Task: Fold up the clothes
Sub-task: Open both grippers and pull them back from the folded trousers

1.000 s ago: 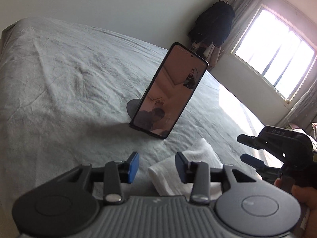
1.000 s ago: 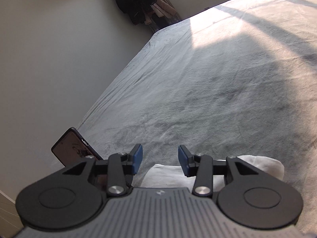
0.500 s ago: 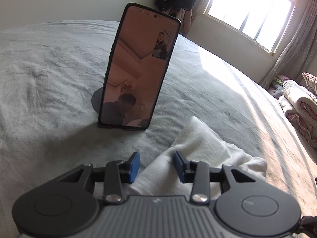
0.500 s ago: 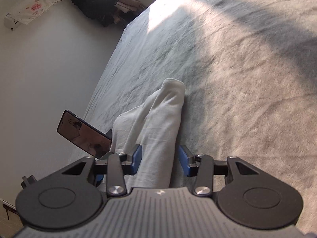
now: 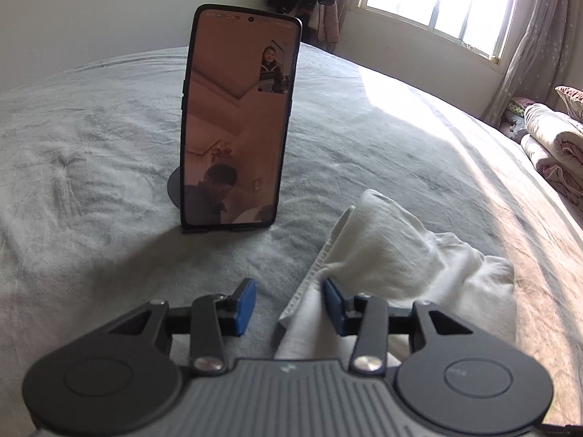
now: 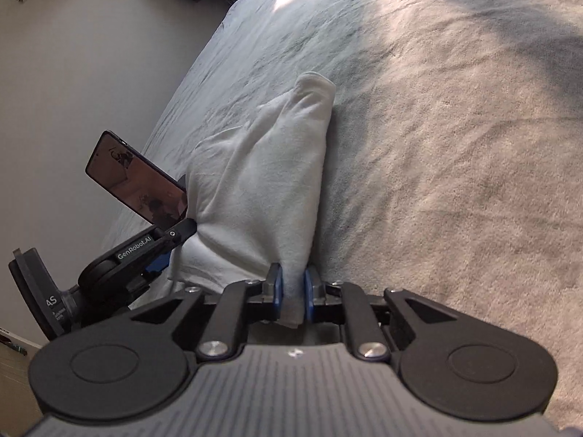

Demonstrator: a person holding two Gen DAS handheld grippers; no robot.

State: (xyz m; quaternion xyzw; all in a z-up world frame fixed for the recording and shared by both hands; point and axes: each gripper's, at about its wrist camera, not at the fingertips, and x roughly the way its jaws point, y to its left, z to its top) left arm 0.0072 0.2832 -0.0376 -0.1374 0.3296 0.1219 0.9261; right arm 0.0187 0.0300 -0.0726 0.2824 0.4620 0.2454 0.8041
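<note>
White cotton garment point(image 6: 262, 182), bunched into a rumpled roll, lay on the grey plush bedspread point(image 6: 455, 145) just beside the black smartphone point(image 5: 238, 120) propped on its stand. My right gripper point(image 6: 291, 293) was closing, its blue pads pinching the near edge of the cloth. My left gripper point(image 5: 288, 304) was opening, jaws apart, the ribbed hem lying between them and seemingly brushing one pad, though I couldn't be sure. No neat fold showed yet; I judged nearly everything remained: spreading, smoothing, folding.
</note>
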